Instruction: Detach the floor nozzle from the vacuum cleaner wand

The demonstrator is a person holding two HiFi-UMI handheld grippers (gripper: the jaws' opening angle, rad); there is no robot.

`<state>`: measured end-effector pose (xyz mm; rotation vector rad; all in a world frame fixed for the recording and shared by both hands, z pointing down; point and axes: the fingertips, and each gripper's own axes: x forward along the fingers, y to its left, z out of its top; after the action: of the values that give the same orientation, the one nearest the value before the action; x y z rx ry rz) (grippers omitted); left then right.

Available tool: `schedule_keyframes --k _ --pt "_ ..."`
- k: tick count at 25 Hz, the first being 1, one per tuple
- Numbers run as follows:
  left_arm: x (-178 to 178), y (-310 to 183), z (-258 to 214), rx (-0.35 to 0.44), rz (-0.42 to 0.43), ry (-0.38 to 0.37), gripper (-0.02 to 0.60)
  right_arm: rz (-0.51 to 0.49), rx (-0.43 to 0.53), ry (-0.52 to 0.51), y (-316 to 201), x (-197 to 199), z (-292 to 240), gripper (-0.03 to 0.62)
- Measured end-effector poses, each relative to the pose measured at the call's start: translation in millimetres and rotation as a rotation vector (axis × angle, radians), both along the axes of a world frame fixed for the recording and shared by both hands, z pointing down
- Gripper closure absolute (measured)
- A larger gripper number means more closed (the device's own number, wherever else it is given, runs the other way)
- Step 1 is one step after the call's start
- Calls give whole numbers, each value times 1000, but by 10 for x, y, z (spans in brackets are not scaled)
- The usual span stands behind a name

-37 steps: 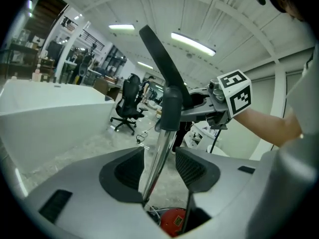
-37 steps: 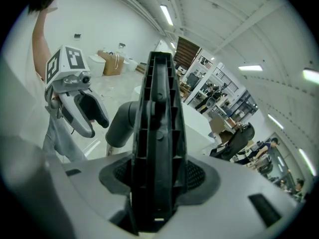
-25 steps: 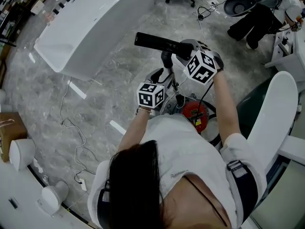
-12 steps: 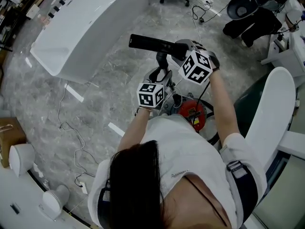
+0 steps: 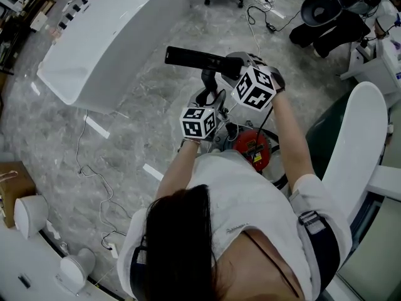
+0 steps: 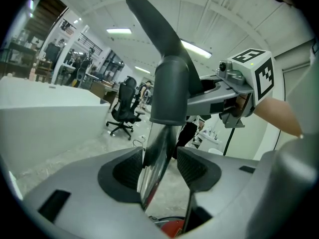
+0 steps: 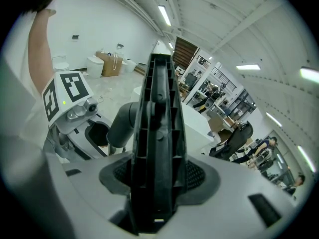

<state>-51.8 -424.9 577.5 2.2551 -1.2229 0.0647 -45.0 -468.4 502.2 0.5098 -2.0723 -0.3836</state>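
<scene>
- Head view: a grey marble floor [image 5: 156, 105] fills the frame. A long white counter [image 5: 113, 36] stands at upper left, well apart from the person.
- Chair [image 6: 124, 91]: a black office chair, seen in the left gripper view beyond the counter's end.
- Canister [image 5: 252, 147]: red, on the floor directly in front of the person, below both grippers.
- Nozzle [image 5: 191, 58]: a black bar held off the floor and roughly level, beyond the canister. A grey neck [image 6: 169, 91] joins it to the wand. The nozzle is not yet detached.
- Wand [image 6: 158, 156]: a chrome tube that rises at a tilt and enters the neck from below.
- Right gripper [image 7: 154, 168]: clamped on the nozzle. In the right gripper view the ribbed black body fills the gap, with both pads against it.
- Left gripper [image 6: 160, 164]: closed on the wand just below the neck. The left pad bears on the tube and the right pad sits at its other side.
</scene>
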Motion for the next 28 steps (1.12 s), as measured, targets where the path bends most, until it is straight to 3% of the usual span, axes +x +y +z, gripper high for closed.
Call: schedule_keyframes --k 7,18,28 --pt "0 -10 34 -15 -25 1 380 1 -3 5 29 31 -8 376" --pt "-26 -60 55 1 1 -29 407 8 -1 8 -4 4 -13 376" --pt "-10 -96 66 -7 3 -26 408 -11 120 -4 17 18 -141 378"
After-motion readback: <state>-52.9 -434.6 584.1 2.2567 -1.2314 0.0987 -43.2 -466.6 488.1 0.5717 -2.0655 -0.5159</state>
